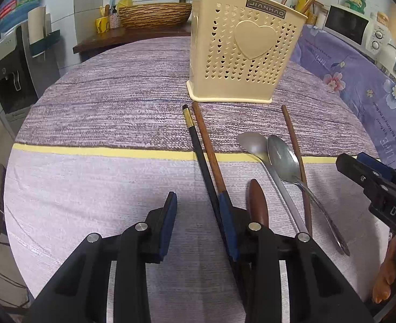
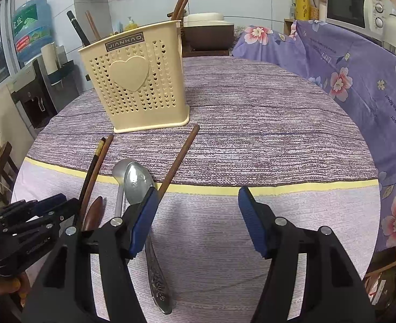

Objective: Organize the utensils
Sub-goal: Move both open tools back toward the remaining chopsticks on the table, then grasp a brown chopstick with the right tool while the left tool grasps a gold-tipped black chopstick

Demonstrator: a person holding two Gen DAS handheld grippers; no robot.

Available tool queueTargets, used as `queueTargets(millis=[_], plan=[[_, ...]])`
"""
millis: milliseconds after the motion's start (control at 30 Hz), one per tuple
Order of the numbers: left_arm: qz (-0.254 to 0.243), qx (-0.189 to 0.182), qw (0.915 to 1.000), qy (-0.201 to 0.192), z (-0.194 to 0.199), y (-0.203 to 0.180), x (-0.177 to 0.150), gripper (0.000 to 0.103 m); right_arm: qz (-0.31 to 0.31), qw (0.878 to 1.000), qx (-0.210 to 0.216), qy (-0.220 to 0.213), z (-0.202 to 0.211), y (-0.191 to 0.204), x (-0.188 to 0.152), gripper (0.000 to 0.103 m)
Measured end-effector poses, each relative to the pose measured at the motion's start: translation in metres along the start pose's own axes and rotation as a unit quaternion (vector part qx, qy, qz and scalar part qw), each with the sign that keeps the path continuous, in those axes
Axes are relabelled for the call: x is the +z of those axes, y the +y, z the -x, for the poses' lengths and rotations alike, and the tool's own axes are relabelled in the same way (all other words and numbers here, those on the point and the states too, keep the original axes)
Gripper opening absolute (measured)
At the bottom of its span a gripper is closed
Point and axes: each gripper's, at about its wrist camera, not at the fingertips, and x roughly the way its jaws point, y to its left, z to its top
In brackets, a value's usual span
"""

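Note:
A cream perforated utensil holder [image 1: 249,48] [image 2: 136,80] stands on the table with several chopsticks in it. In front of it lie a black chopstick [image 1: 198,145] and a brown chopstick [image 1: 206,145] side by side, two metal spoons [image 1: 281,158] [image 2: 137,183], a brown wooden spoon [image 1: 258,202] and a lone brown chopstick [image 1: 295,145] [image 2: 179,156]. My left gripper [image 1: 198,223] is open low over the cloth, with the black chopstick along the inside of its right finger. My right gripper [image 2: 198,220] is open; the patterned spoon handle passes under its left finger.
A striped purple tablecloth [image 1: 103,107] with a yellow band covers the round table. A floral purple cloth [image 2: 359,86] drapes over something at the right, with a microwave [image 2: 348,8] behind it. A water dispenser [image 1: 12,80] stands off the left edge.

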Motion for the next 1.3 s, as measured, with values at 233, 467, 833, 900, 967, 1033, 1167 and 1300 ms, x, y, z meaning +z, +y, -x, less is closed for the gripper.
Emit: queueTargets(millis=[233, 467, 833, 900, 967, 1033, 1167, 1300], plan=[[-0.011, 0.018, 0.9998, 0.004, -0.002, 0.004, 0.004, 0.032, 0.008, 1.000, -0.019, 0.015, -0.003, -0.001, 0.000, 0.062], [0.024, 0.012, 0.9996, 0.010, 0.004, 0.034, 0.007, 0.032, -0.011, 0.999, -0.014, 0.040, -0.016, -0.016, 0.011, 0.062], [0.047, 0.043, 0.9979, -0.010, -0.007, 0.044, 0.041, 0.032, -0.067, 0.995, 0.004, 0.075, -0.064, 0.004, 0.052, 0.052], [0.055, 0.046, 0.9974, -0.007, -0.012, 0.047, 0.043, 0.032, -0.071, 0.993, -0.005, 0.089, -0.075, 0.010, 0.055, 0.046], [0.057, 0.046, 0.9973, -0.004, -0.015, 0.047, 0.045, 0.032, -0.068, 0.993, -0.016, 0.100, -0.083, 0.016, 0.056, 0.043], [0.056, 0.050, 0.9971, -0.002, -0.019, 0.046, 0.045, 0.032, -0.063, 0.992, -0.029, 0.103, -0.089, 0.020, 0.056, 0.040], [0.052, 0.052, 0.9973, 0.006, -0.028, 0.042, 0.047, 0.032, -0.056, 0.993, -0.047, 0.096, -0.093, 0.022, 0.056, 0.033], [0.049, 0.063, 0.9967, 0.006, -0.036, 0.041, 0.053, 0.032, -0.063, 0.992, -0.057, 0.091, -0.100, 0.013, 0.062, 0.016]])
